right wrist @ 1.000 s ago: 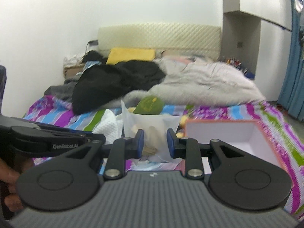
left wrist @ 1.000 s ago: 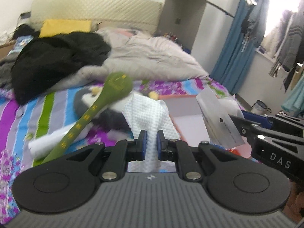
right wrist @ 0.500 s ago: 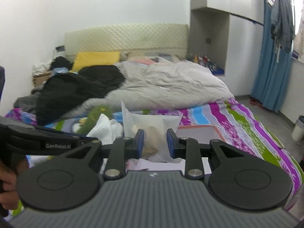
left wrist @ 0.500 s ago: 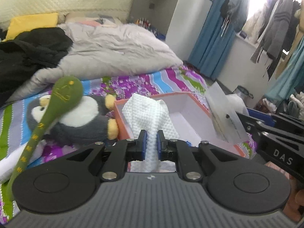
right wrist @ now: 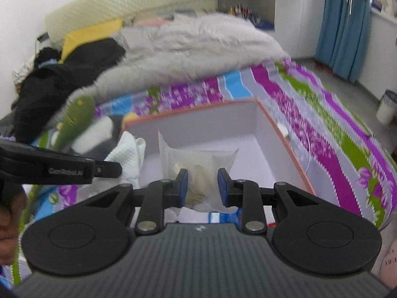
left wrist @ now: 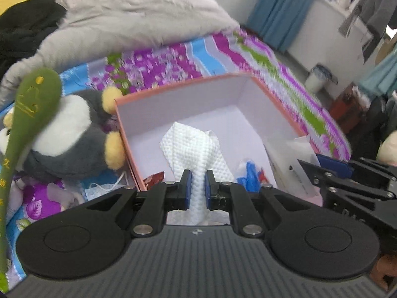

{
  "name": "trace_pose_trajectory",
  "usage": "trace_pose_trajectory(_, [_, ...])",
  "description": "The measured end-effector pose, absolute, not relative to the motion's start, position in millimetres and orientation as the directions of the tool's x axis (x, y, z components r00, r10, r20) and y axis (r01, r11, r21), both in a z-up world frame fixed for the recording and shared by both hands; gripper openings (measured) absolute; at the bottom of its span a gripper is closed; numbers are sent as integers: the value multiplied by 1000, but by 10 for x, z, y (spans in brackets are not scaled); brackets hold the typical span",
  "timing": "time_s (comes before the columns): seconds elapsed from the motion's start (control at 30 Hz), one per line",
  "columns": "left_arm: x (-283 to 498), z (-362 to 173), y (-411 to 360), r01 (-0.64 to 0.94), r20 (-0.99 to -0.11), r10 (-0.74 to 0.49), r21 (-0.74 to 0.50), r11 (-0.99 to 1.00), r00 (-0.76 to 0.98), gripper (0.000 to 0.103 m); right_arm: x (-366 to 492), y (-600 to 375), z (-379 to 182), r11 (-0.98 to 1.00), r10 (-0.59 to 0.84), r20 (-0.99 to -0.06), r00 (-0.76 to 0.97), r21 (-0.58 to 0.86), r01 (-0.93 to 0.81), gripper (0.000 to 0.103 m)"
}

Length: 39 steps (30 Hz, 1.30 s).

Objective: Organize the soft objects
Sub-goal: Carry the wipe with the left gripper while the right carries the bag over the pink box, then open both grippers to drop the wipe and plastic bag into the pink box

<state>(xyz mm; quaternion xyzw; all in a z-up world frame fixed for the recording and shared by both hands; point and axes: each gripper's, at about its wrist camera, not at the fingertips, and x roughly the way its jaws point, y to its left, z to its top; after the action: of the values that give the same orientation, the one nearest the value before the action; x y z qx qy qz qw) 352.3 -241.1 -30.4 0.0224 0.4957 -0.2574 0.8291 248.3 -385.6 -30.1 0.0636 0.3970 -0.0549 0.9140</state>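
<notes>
My left gripper is shut on a white waffle-textured cloth and holds it over the near part of an open orange-rimmed box with a white inside. My right gripper is shut on a clear plastic bag with something pale inside, held over the same box. The cloth also shows in the right wrist view, beside the left gripper's body. A penguin plush and a long green plush lie left of the box.
The box sits on a striped purple, blue and green bedspread. A grey blanket and black clothing are piled behind. Small blue and red items lie in the box. A bin stands on the floor at right.
Both grippers have moved forward and tilted down over the box, which now fills the middle of both views. Both keep their hold on the cloth and the bag.
</notes>
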Motion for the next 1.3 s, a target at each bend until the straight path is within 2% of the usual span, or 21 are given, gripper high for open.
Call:
trace_pose_trajectory(0.1, [3664,-482,-2539,441,-862,-374,-204,874,342,14,2625,-4009,-504,982,-28,-775,631,96,161,29])
trace_pose_trajectory(0.23, [3786,-677,-2651,434,-888,-348,-199,879,299,14,2774,-4160,-740,978,-67,-810,583,62,199,29])
trace_pose_trajectory(0.63, [3957,-971,-2909,446,-918,-307,-173,878,250,15,2896,-4298,-1110,979,-41,-844,534,72,189,30])
trace_pose_trajectory(0.67, [3966,-990,-2911,450,-920,-309,-177,876,241,15,2897,-4296,-1142,979,-45,-846,531,68,191,31])
trace_pose_trajectory(0.73, [3965,-1004,-2900,447,-922,-304,-172,878,241,28,2900,-4305,-1179,978,-46,-851,524,68,196,33])
trace_pose_trajectory(0.8, [3951,-990,-2873,449,-919,-304,-168,877,251,32,2889,-4323,-1196,976,-48,-854,518,71,207,37])
trace_pose_trajectory(1.03, [3860,-729,-2725,446,-893,-346,-194,874,288,32,2787,-4311,-1034,970,-41,-829,558,100,220,37])
trace_pose_trajectory(1.3, [3574,-178,-2490,478,-832,-390,-176,860,395,32,2546,-4129,-565,973,-46,-748,662,116,198,37])
